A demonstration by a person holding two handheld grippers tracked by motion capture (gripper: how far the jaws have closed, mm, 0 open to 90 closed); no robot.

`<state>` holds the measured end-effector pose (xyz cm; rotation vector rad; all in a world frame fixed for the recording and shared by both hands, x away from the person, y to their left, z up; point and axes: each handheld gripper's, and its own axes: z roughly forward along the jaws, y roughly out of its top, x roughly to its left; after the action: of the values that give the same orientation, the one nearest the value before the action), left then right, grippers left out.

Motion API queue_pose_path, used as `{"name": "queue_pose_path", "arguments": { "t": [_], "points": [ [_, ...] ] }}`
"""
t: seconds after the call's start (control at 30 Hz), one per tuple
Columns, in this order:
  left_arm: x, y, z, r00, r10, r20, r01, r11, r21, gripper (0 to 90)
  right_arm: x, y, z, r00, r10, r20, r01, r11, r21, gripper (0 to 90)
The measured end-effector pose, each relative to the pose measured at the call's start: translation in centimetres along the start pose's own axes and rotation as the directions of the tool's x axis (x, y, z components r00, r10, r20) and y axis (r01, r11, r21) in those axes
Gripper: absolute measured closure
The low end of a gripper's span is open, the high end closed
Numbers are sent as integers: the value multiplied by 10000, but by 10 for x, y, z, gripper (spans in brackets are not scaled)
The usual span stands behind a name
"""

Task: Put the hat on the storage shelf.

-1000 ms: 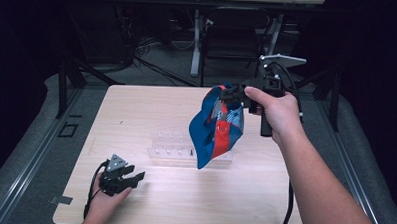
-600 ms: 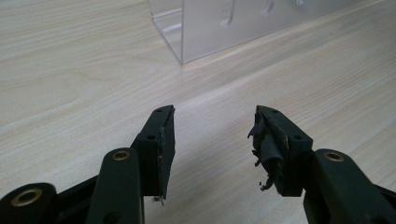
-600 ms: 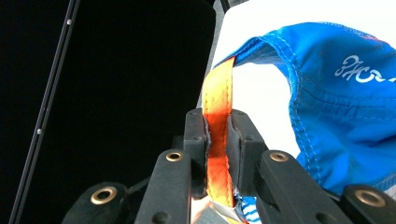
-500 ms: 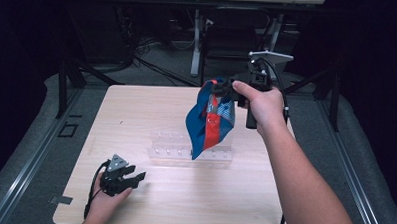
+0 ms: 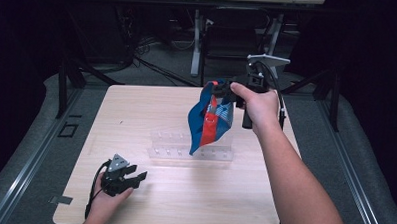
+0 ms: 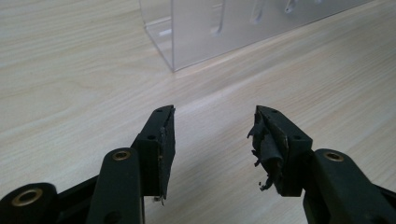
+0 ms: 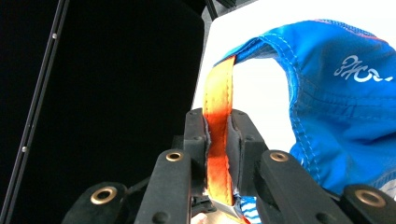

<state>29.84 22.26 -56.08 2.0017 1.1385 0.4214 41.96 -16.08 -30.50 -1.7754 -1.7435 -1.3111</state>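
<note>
- Holding the bag (image 5: 209,120) up off the worktop (image 5: 136,115), your right gripper (image 5: 222,90) has its fingers clenched on the orange strap (image 7: 218,130); in the right gripper view the strap runs up between the two pads and loops over to the blue cloth at the right
- the bag is blue with a red-orange band down its middle; it hangs from the strap above the far right part of the worktop, its lower tip over the clear rack (image 5: 191,148); whether the tip touches the rack, you cannot tell from the high view
- your right hand (image 5: 257,105) grips the tool's handle, with the grey plate (image 5: 268,59) on top and the forearm coming in from the lower right
- your left gripper (image 5: 129,178) lies low at the near left corner of the worktop, in your left hand (image 5: 106,199); its fingers are released, spread apart with bare wood between them
- in the left gripper view the right pad (image 6: 264,147) looks frayed, with torn black bits hanging off it; the rack's near corner stands ahead of the fingers, well apart from them
- the rack sits mid-worktop, between the two grippers.
</note>
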Motion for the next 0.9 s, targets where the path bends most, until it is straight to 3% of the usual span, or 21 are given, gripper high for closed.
{"name": "queue_pose_path", "arguments": {
  "t": [0.23,0.4,0.57,0.9],
  "points": [
    [-12,14,-5,9992,332,208,-323,9985,-447,497,-1,-5,6,9999,-47,-104,49,9997,224,788],
    [-24,25,-9,9971,672,352,-633,9928,-1015,516,1,-6,10,9998,-102,-196,109,9993,351,788],
    [-40,41,-3,9892,1251,765,-1137,9838,-1388,525,2,-8,16,9996,-80,-276,90,9993,370,788],
    [-63,62,12,9764,1946,931,-1784,9710,-1591,552,-4,-9,25,9996,-6,-277,20,9986,536,787]
  ]
}}
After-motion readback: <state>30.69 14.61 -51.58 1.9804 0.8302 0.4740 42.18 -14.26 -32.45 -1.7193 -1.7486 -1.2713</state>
